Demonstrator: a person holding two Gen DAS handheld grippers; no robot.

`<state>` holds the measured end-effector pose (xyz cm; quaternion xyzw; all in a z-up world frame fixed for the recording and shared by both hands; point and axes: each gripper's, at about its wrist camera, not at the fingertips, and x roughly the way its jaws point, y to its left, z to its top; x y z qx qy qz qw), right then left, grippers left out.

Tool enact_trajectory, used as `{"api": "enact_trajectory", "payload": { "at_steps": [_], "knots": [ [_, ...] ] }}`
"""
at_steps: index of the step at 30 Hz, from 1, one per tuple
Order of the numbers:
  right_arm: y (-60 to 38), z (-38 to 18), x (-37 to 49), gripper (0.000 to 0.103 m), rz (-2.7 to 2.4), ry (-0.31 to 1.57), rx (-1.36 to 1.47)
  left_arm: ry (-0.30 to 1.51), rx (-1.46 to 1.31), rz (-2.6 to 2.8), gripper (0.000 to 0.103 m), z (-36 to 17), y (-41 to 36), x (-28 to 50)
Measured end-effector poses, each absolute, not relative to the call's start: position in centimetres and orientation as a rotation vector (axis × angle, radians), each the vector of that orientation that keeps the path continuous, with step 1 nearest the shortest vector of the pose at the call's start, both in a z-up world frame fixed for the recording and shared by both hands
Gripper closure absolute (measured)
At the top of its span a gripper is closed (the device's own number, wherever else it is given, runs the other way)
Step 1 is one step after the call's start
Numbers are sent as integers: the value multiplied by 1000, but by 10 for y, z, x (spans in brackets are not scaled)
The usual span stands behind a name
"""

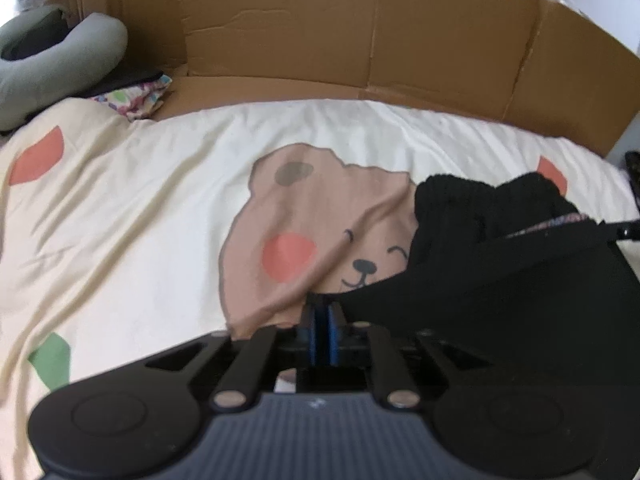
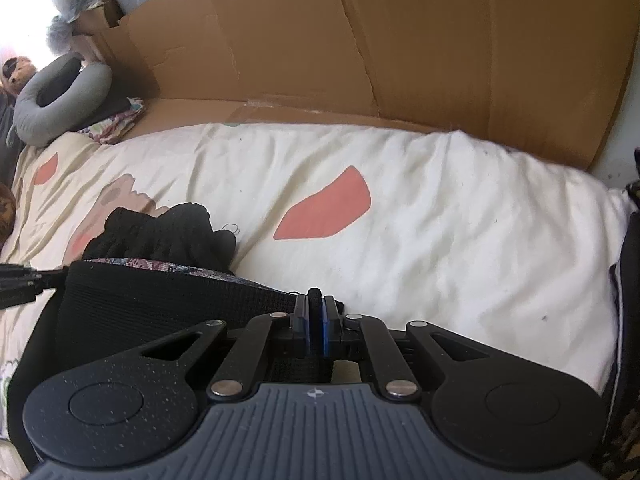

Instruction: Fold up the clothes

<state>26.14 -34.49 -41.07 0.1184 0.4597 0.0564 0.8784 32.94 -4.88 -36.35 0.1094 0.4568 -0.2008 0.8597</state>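
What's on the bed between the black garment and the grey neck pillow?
Only bedsheet, with its bear print, separates the black garment from the neck pillow, as the left wrist view shows.

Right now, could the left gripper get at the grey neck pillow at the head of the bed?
Probably not yet. The left gripper is shut on the black garment, so it would have to let go first. Otherwise only open bedsheet lies between it and the grey neck pillow, far off to its left.
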Motion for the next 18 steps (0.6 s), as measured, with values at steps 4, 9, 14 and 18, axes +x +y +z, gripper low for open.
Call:
{"api": "enact_trajectory", "payload": {
  "at_steps": [4,9,14,18],
  "knots": [
    [-348,-404,255,63,113,949,240,954,221,-420,83,-363,-46,328],
    [-350,-408,250,59,115,968,243,961,223,-428,83,-369,-47,331],
    [-345,-418,255,59,120,1002,237,964,229,-425,79,-373,-49,333],
    [-341,-422,260,59,128,1010,228,965,213,-419,78,-375,-47,334]
  ]
}}
